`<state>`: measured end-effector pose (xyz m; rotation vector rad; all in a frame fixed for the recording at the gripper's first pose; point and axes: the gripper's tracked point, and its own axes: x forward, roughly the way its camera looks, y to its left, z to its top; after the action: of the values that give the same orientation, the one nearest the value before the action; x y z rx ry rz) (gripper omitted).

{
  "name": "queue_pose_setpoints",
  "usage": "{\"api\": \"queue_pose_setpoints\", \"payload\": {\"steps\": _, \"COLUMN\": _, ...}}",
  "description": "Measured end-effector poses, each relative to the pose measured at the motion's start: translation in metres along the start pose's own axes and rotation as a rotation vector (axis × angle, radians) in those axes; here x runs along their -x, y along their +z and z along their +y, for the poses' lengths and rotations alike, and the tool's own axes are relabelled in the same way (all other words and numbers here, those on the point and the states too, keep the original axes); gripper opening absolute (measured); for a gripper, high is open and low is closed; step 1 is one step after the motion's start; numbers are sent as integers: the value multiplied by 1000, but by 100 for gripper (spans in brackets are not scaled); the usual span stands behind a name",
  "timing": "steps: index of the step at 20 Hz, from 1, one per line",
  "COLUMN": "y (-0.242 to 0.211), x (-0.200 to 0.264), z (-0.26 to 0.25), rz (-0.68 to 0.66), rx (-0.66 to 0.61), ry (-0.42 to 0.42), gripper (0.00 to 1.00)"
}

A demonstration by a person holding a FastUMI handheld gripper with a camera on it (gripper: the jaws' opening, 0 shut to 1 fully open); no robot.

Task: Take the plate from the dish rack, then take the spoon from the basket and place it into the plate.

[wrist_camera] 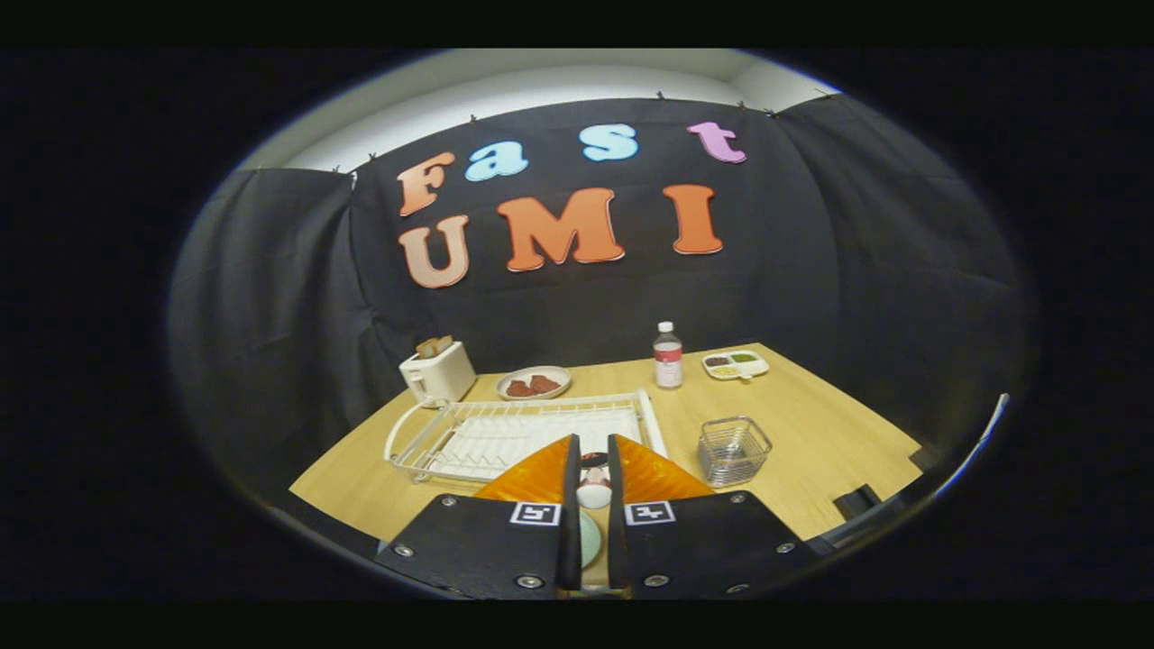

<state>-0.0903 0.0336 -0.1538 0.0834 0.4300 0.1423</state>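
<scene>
Gripper (pixel 592 451) fingers pinched a spoon (pixel 593 491) above a pale plate (pixel 588 539); wooden table (pixel 811 433) held dish rack (pixel 505 437), wire basket (pixel 733 449), toaster (pixel 437 372), bottle (pixel 667 355).

The tool (pixel 592 451) has two flat black mounting plates, each studded with round silver screws at its corners and carrying a small square black-and-white marker near the inner edge; its fingers (pixel 541 473) taper to wedges with ridged faces
</scene>
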Motion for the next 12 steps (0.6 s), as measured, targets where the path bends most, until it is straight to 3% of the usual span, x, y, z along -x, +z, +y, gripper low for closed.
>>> {"api": "queue_pose_setpoints", "payload": {"steps": 7, "y": -44, "x": -11, "z": 63, "rz": 86, "rx": 5, "ry": 152, "gripper": 11}}
{"api": "queue_pose_setpoints", "payload": {"steps": 12, "y": -87, "x": -23, "z": 87, "rz": 166, "rx": 59, "ry": 215, "gripper": 11}}
